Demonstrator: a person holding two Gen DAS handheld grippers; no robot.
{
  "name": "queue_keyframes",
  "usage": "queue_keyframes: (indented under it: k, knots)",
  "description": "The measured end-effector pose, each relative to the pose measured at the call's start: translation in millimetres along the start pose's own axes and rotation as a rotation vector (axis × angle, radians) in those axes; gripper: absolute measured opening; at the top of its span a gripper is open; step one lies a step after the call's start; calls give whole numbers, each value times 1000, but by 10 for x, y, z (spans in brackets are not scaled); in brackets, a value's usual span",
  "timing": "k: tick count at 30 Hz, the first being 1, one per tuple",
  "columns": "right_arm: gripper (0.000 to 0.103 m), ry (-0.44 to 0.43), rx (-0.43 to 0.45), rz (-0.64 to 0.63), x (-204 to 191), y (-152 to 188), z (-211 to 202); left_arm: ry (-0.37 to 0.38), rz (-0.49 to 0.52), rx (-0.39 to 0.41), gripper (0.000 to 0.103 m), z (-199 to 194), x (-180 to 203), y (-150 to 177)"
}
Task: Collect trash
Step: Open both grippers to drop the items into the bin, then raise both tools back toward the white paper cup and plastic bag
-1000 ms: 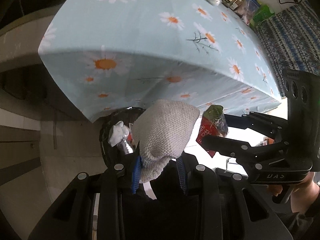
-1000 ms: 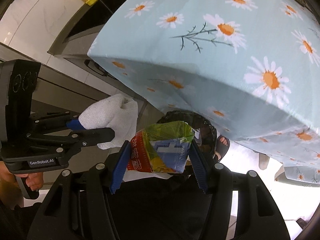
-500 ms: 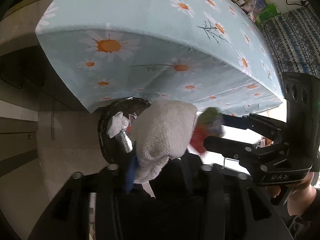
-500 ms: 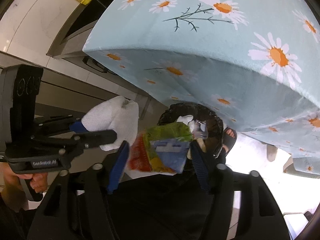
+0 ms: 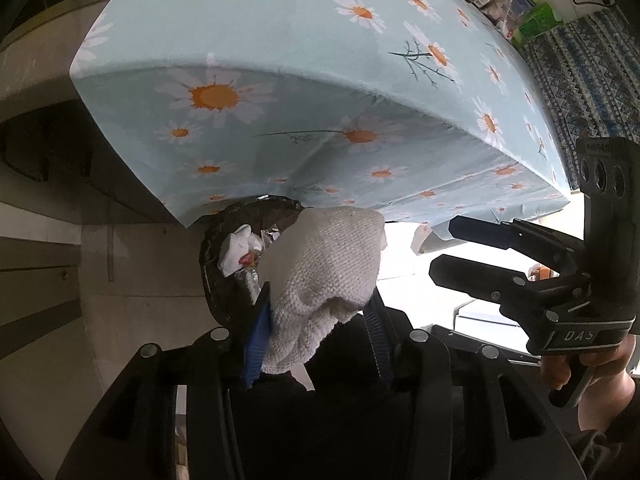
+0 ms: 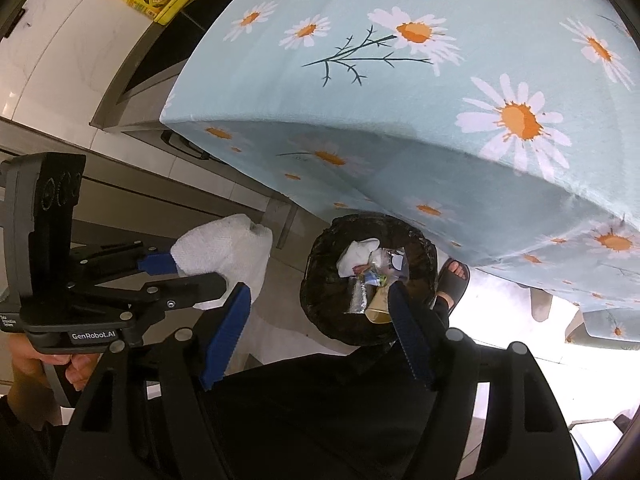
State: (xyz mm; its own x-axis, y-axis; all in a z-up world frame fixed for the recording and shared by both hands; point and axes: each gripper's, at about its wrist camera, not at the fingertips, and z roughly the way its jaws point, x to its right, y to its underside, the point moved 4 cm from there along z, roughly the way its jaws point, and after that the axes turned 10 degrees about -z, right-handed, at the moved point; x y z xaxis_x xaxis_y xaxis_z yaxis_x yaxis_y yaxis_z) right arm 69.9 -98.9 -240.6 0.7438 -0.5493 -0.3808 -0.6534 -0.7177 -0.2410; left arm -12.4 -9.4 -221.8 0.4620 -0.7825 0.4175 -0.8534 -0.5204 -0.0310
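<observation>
With the snack wrapper (image 6: 372, 280) already lying in the black-lined bin (image 6: 320, 280) at 12 o'clock, the right gripper (image 6: 320, 332) had just opened its fingers and stood empty, while the left gripper (image 5: 316, 332), its fingers lately eased, loosely cradled the white cloth (image 5: 320, 264), probably next to drop.

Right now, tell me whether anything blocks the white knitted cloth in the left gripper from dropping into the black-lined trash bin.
Nothing visible does: the white knitted cloth hangs beside the black-lined trash bin's open mouth.
</observation>
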Motion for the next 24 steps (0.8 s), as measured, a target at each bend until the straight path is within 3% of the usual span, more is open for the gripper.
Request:
queue_keyframes:
  k: [6, 9, 24]
  knots:
    - [71, 12, 19, -5, -6, 1, -84, 0, 14, 14, 43, -64, 36, -15]
    - [71, 20, 36, 2, -4, 2, -139, -10, 18, 27, 52, -95, 51, -15]
    - [71, 61, 106, 26, 36, -13, -410, -2, 45, 54, 52, -185, 158, -50]
